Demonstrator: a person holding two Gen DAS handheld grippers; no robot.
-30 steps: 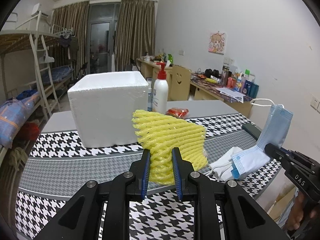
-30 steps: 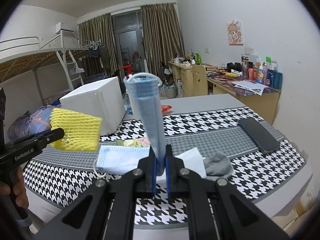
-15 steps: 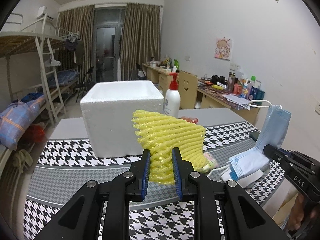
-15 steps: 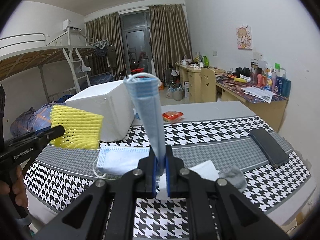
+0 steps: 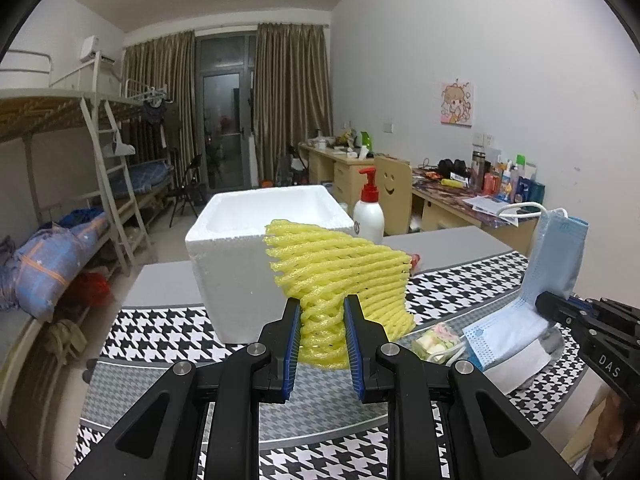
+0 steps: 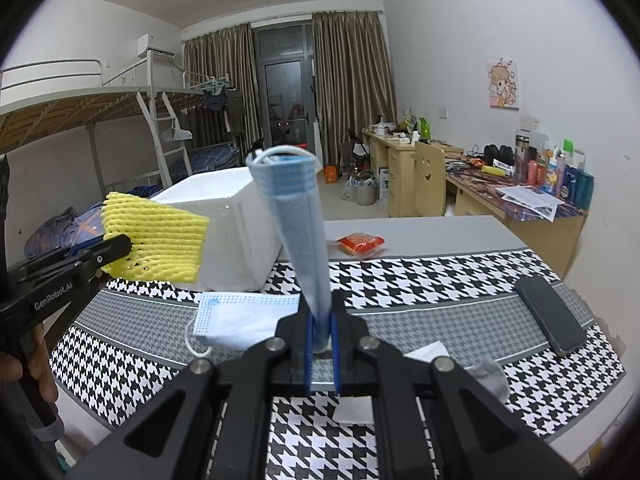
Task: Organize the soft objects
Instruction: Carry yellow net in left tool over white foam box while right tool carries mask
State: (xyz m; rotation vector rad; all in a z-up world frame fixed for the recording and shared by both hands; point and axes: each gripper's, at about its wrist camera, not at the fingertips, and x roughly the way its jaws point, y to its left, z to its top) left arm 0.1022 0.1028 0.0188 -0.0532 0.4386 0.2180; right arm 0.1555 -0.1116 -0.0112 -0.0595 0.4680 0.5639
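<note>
Yellow foam netting (image 5: pixel 340 276) was pinched between the blue pads of the left tongs (image 5: pixel 322 350) and held up clear of the desk (image 5: pixel 168 284), its mesh fanning upward and to the right. A folded blue face mask (image 6: pixel 298 228) was clamped upright in the right tongs (image 6: pixel 320 350), whose pads were pressed tight on its lower end, the ear loops curling over its top. Just beyond the netting a white foam box (image 5: pixel 240 248) was seen standing open on the desk; its inside could not be made out from either view. A second face mask (image 6: pixel 244 316) was lying flat on the houndstooth cloth (image 6: pixel 420 276) before the box, and a small clear packet (image 5: pixel 436 340) was seen beside it. A grey sock (image 6: pixel 490 376) and a white paper (image 6: pixel 426 352) were left nearer the right tongs, with a dark phone (image 6: pixel 550 320) further right. A red snack packet (image 6: pixel 360 242) lay on the bare grey part of the desk, and a pump bottle (image 5: pixel 368 212) stood behind the box.
</note>
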